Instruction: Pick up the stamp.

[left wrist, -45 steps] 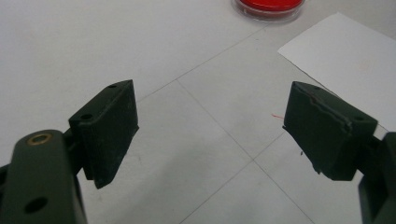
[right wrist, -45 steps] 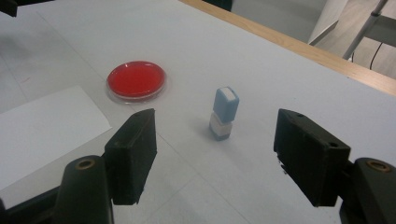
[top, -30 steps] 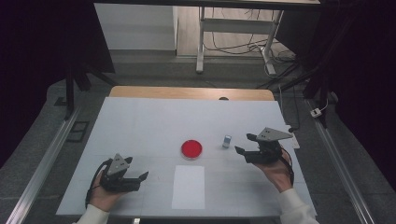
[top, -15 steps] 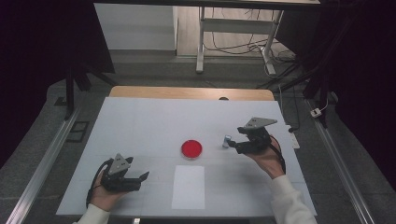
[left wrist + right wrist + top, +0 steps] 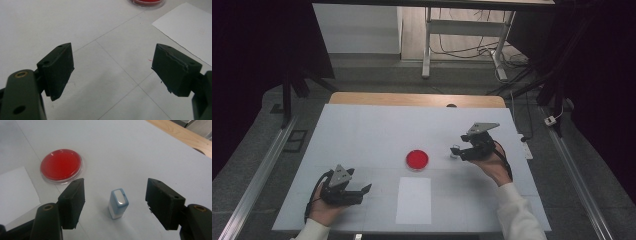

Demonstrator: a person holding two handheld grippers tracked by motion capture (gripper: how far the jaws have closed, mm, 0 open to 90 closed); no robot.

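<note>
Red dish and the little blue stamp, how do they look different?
The red dish is round, flat and low; the blue stamp is a small upright block with a white top face. The stamp sits between the right gripper's open jaws, the dish off to one side. Both rest on the white table.

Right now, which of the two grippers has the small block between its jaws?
The right gripper: its open jaws flank the small blue-and-white block without touching it. The left gripper is also open, over bare table.

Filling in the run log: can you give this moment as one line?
right gripper: open, jaws either side of small blue-white stamp, not gripping | left gripper: open, over table | red dish beside stamp
</note>
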